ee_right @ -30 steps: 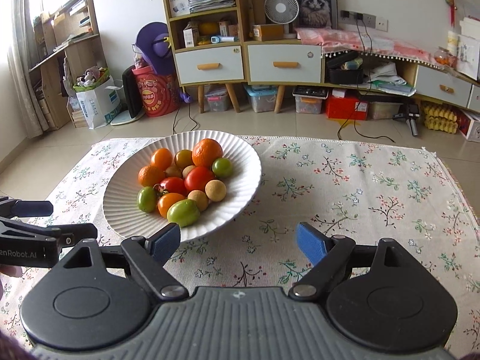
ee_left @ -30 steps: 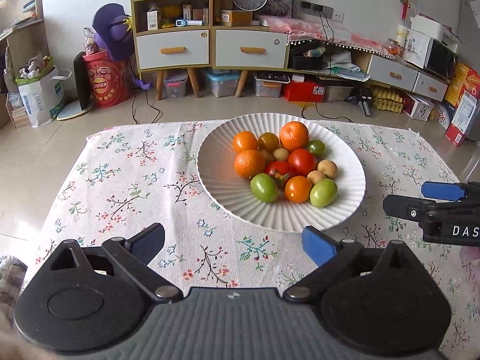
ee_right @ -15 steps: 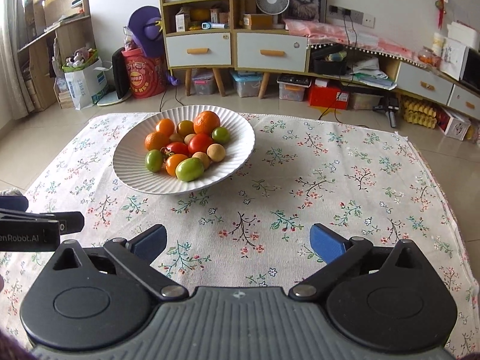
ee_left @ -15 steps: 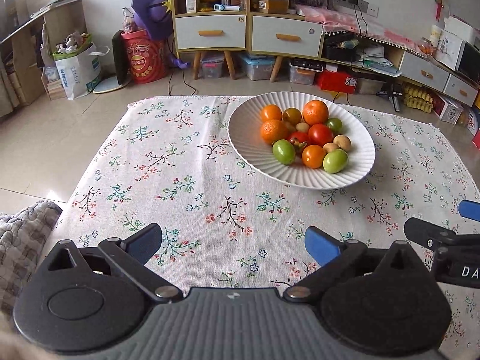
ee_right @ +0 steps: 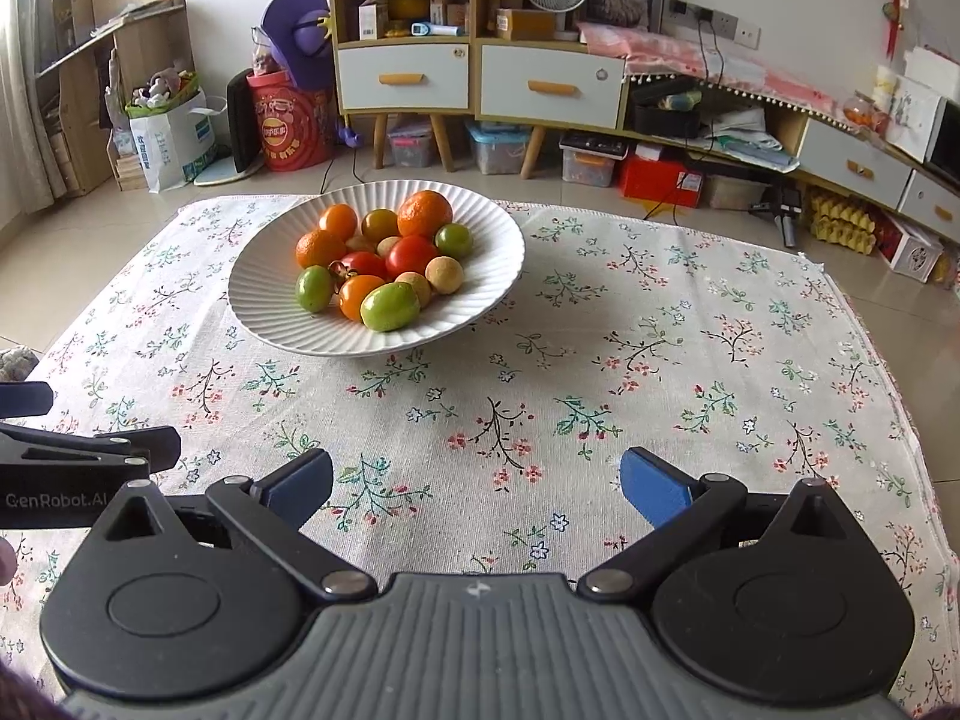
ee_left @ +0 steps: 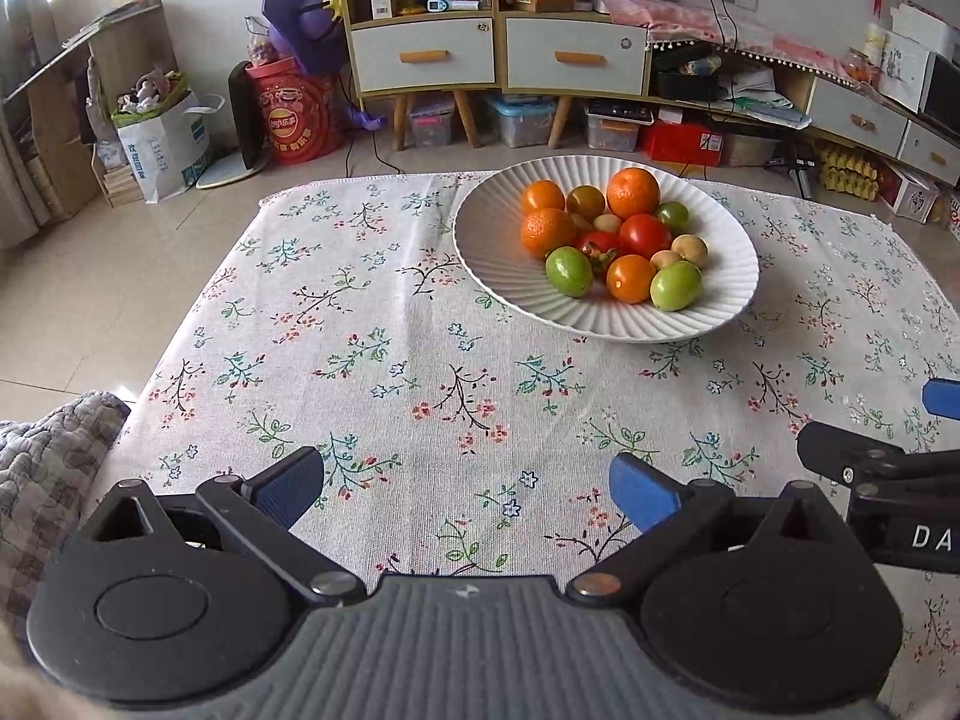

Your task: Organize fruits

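A white ribbed plate stands on the far half of the floral tablecloth. It holds several small fruits: oranges, red tomatoes, green fruits and pale round ones. My left gripper is open over the near cloth, well short of the plate, with nothing between its fingers. My right gripper is likewise wide open and empty, the plate ahead to its left. Each gripper shows at the other view's edge.
The cloth's near half is bare. A quilted grey fabric lies at the near left edge. Beyond the table are a tiled floor, a drawer cabinet, a red bucket, storage boxes and a low shelf along the right wall.
Both grippers have drawn back from the plate toward the near edge of the cloth; the plate now looks smaller and farther. The right gripper's jaws opened wider. No fruit moved.
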A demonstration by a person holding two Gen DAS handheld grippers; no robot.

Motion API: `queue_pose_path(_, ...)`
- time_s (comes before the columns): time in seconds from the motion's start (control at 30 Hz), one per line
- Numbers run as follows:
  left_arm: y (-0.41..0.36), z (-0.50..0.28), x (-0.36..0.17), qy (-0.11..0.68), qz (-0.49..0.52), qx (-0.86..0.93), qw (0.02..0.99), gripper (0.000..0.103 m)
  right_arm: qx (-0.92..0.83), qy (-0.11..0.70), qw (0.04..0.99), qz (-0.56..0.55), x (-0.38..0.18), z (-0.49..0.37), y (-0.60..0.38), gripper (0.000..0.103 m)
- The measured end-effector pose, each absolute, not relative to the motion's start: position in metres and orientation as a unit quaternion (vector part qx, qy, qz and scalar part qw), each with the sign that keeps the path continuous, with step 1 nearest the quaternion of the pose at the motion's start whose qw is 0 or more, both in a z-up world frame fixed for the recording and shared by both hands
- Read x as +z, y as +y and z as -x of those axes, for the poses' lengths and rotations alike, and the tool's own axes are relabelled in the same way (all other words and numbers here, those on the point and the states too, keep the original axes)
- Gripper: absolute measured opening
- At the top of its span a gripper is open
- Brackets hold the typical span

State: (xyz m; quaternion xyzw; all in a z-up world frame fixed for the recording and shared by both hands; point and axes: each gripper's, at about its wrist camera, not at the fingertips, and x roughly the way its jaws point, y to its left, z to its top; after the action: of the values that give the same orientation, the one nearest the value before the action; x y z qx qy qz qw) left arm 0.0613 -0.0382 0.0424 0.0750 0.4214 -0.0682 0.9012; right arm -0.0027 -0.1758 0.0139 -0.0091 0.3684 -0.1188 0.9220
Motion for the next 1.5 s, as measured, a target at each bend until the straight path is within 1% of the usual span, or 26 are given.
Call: queue_pose_path(1.5, -0.0438, -0.0582, 0.0422, 0.425, -0.071, -0.082, 0.899, 0.098, -0.122, 0.370, 0.921, 0.006, 0.0132, 0.0043, -0.1775, 0.102)
